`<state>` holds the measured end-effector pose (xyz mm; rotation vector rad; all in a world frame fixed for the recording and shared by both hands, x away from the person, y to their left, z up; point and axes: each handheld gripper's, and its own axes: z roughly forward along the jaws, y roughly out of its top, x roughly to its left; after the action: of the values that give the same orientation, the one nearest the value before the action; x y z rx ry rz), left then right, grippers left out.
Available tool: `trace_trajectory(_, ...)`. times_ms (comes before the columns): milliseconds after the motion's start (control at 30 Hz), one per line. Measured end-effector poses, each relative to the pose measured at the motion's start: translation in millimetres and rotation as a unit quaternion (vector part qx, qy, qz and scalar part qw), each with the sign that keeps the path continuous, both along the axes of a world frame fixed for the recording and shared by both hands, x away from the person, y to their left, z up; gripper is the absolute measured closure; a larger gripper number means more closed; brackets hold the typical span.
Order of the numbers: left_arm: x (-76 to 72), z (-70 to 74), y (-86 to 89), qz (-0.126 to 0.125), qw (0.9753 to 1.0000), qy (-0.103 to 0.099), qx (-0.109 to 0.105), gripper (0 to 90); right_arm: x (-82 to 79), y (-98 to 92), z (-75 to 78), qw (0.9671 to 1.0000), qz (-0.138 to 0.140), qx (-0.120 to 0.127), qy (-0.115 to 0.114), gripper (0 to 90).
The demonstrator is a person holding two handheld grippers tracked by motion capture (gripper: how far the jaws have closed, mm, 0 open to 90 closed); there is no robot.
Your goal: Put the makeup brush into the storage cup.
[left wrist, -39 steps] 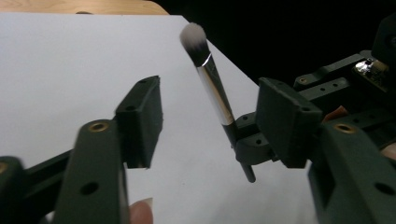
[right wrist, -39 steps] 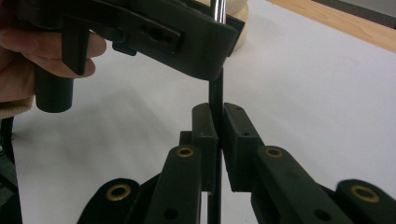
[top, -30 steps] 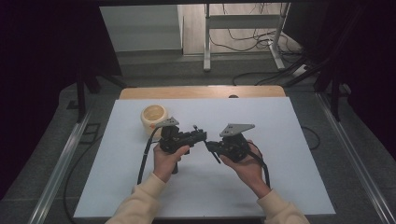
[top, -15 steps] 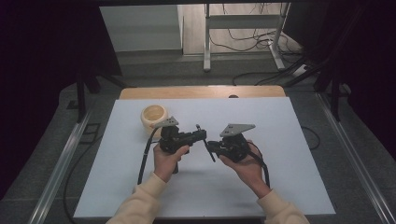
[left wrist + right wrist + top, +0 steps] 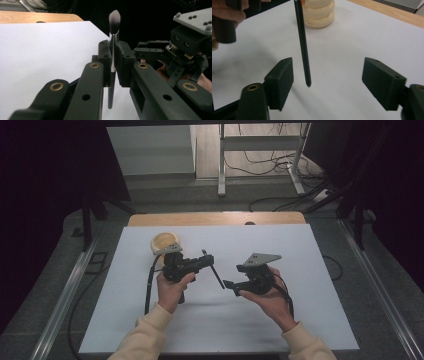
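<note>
A makeup brush (image 5: 114, 18) with a pale-tipped tuft, silver ferrule and thin black handle stands upright between the jaws of my left gripper (image 5: 113, 50), which is shut on it at the ferrule. In the high view the left gripper (image 5: 206, 259) sits mid-table, and the brush handle (image 5: 216, 275) slants down toward my right gripper (image 5: 229, 284). The right gripper (image 5: 329, 75) is open, and the handle's lower end (image 5: 304, 57) hangs between its jaws, nearer the left one and touching neither.
A cream ridged pot (image 5: 163, 241) stands on the white table top (image 5: 310, 270) just behind the left hand, and shows as the pot (image 5: 319, 11) in the right gripper view. A wooden strip (image 5: 215, 218) runs along the far edge. Cables trail from both grippers.
Both hands have shifted only slightly. The left gripper still holds the brush, and the right gripper stays open close to the handle's end.
</note>
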<state>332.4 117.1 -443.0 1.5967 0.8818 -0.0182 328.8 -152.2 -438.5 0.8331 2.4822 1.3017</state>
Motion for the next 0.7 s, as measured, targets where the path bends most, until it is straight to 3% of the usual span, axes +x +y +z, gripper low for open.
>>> trace_trajectory(333, -0.2, 5.2, 8.6, 0.007, 0.9999, -0.007, -0.002, 83.5, -1.3, -22.9, -13.5, 0.9999, -0.013, -0.01, 0.002, 15.9)
trace_trajectory(700, -2.3, 14.6, 20.7, 0.018, 0.9997, -0.018, -0.006, 83.4, -3.4, -42.0, -24.0, 0.9994, -0.03, -0.017, 0.001, 14.4)
